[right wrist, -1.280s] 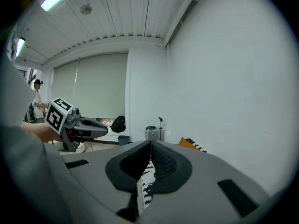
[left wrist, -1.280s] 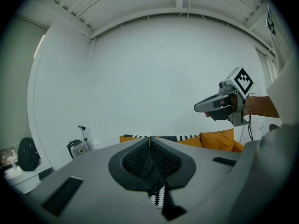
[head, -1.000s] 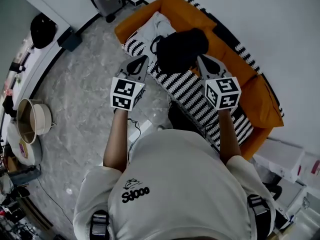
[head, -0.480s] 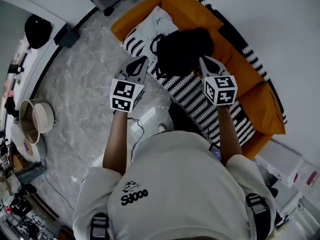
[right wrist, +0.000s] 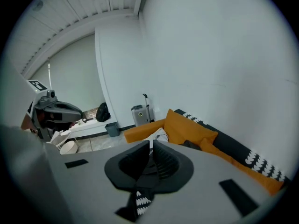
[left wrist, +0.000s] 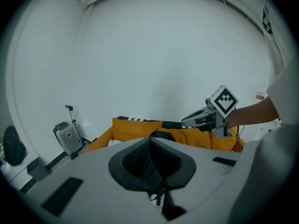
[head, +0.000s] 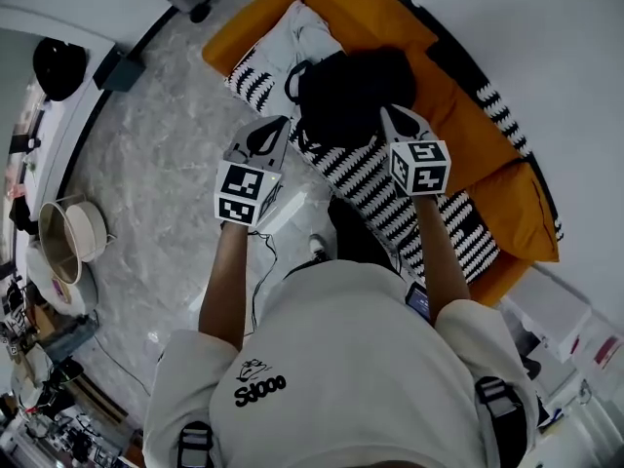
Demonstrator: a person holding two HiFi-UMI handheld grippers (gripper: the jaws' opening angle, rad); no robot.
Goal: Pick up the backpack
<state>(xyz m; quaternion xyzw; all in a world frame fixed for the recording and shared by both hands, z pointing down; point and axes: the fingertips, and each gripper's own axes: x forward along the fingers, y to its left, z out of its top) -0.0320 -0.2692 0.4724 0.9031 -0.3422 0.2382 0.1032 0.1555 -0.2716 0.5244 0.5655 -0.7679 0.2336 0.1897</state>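
- Backpack (head: 351, 91): black, soft and slumped on the seat of the orange sofa (head: 492, 178). Neither tool has hold of it.
- Striped blanket (head: 370, 178): lies under the backpack and spreads from it toward the person.
- Pillow (head: 297, 37): white, just beyond the backpack on its left side.
- Strap loop (head: 292, 83): thin and dark, standing out from the backpack's left edge.
- Left tool (head: 276, 125): jaws together with nothing between them. Its tip is near the backpack's left side, apart from it.
- Right tool (head: 388, 113): jaws together and empty. Its tip is just beside the backpack's right side, and whether it touches cannot be told.
- Step in hand, as judged: the approach, before any grasp.
- Advice: both tools should open their jaws before closing in on the backpack.
- Advice: one tool suits the strap loop, the other a firm fold or strap on the right side.
- Risk: pinching the blanket along with the backpack, so the bite should be taken high.
- Handling: the limp backpack will likely sag, so both sides should rise evenly.
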